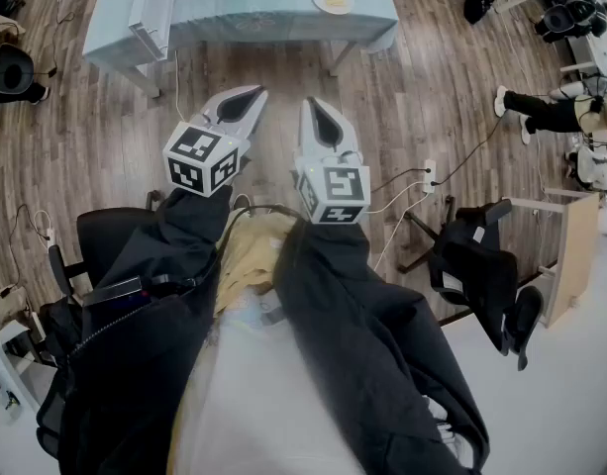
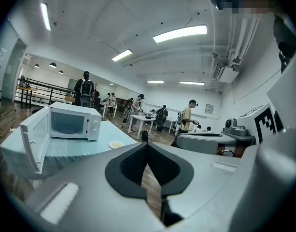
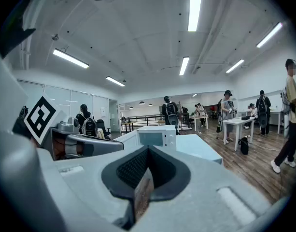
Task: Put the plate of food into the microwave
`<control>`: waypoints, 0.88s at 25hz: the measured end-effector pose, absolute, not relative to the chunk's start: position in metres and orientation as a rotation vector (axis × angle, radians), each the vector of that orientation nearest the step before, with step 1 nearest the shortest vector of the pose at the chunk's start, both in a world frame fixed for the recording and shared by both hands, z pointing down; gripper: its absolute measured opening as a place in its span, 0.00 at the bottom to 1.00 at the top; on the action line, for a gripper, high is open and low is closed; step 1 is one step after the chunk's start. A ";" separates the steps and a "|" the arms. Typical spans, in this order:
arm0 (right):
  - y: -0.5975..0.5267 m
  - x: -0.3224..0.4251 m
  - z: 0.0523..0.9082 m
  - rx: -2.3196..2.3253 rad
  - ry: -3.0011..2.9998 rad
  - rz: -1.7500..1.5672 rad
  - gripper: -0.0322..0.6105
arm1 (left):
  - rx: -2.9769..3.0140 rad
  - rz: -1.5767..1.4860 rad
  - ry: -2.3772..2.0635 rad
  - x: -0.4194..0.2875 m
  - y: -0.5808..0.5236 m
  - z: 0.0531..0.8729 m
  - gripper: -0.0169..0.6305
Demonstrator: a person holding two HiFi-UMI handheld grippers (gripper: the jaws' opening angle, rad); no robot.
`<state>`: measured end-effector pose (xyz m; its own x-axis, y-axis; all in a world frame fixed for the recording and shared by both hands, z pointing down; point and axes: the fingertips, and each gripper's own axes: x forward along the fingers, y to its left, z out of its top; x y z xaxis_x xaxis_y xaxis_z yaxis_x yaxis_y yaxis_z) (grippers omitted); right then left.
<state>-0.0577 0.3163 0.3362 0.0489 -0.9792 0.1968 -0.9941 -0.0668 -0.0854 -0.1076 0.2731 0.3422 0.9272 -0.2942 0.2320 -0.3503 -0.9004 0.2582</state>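
- One plate (image 1: 333, 0) of food, one microwave (image 2: 73, 122), one desk (image 1: 283, 20), two tongs: the left tongs (image 1: 255, 93) and the right tongs (image 1: 313, 104).
- The head view cuts the microwave off, leaving only its open door (image 1: 150, 13). The food is too small to make out.
- Both tongs are closed and empty, side by side over the floor (image 1: 422, 77). The plate lies on the desk ahead, well apart from them, right of the microwave.

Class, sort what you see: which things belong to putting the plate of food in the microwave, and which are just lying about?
Job: plate of food, open microwave, table under them.
Lying about: black bag, jacket-draped chair, power strip.
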 end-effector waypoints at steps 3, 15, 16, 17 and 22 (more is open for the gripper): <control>0.318 -0.058 0.338 2.221 -2.087 0.321 0.04 | 2.788 0.275 -0.468 -0.107 0.275 0.343 0.02; 0.320 -0.061 0.345 2.194 -2.091 0.330 0.05 | 2.770 0.285 -0.453 -0.107 0.278 0.351 0.02; 0.320 -0.062 0.346 2.194 -2.091 0.332 0.05 | 2.767 0.288 -0.453 -0.108 0.278 0.352 0.02; 0.320 -0.063 0.347 2.194 -2.091 0.336 0.05 | 2.764 0.291 -0.452 -0.109 0.278 0.354 0.02; 0.316 -0.071 0.354 2.184 -2.080 0.355 0.05 | 2.749 0.294 -0.443 -0.116 0.273 0.360 0.02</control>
<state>-0.0706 0.3156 0.3544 0.0373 -0.9702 0.2392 -0.9947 -0.0590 -0.0843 -0.1165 0.2733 0.3604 0.9298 -0.2667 0.2535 -0.3371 -0.8936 0.2963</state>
